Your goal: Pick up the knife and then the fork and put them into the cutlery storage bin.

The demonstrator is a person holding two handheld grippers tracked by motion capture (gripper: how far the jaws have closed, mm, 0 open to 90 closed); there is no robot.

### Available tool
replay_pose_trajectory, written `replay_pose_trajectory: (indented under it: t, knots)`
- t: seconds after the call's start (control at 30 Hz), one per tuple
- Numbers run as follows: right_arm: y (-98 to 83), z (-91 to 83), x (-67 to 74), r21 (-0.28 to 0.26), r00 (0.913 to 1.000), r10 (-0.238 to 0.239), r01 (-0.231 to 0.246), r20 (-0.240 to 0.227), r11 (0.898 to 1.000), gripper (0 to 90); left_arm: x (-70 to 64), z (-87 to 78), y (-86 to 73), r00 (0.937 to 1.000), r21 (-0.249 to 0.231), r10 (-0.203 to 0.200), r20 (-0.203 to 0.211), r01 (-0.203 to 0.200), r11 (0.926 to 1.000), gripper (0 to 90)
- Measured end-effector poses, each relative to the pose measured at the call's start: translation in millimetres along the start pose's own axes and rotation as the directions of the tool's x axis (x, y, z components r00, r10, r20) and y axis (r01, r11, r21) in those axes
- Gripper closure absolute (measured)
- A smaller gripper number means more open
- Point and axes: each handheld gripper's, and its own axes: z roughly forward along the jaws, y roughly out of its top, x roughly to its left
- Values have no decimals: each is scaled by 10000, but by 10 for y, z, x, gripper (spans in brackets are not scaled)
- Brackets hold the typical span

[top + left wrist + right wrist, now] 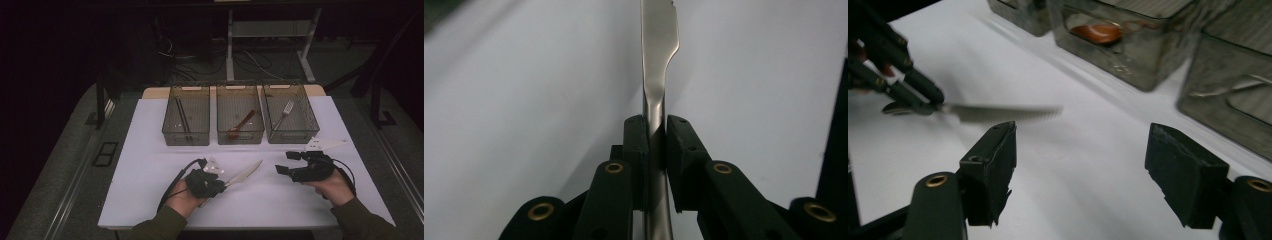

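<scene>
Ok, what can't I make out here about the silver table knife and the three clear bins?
- Silver table knife: tip cut off by the top edge, left gripper view; handle end hidden under the left gripper, high view.
- Right clear bin: fork blurred behind the tinted wall, right gripper view.
- Left clear bin: dark sticks too small, high view.

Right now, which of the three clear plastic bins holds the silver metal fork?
The right-hand clear plastic bin, nearest the right gripper, holds the silver metal fork; the middle bin has a brown spoon, the left bin dark chopsticks.
</scene>
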Motion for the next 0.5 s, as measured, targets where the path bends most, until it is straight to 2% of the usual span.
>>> replay_pose_trajectory:
  t: [0.1, 0.2, 0.3, 0.37, 0.5]
  knots:
    - [29, 53, 92, -113, 9987, 124, -130, -490, 9999, 289, -6, -91, 44, 9999, -662, 11, -107, -18, 9978, 792]
    - [78, 147, 202, -151, 9956, 273, -287, -894, 9995, 291, -24, -129, 95, 10000, -1192, 25, -10, -26, 9929, 792]
    - [163, 254, 308, -423, 9893, 392, -456, -1407, 9981, 330, -65, -104, 171, 9997, -1398, 173, -197, -198, 9900, 792]
    - [235, 312, 368, -694, 9835, 418, -547, -1762, 9961, 365, -78, -68, 225, 9997, -1522, 134, -206, -164, 9882, 792]
    - [352, 384, 410, -1086, 9756, 611, -855, -2109, 9904, 503, -78, 1, 304, 9989, -1552, 202, -413, -264, 9875, 792]
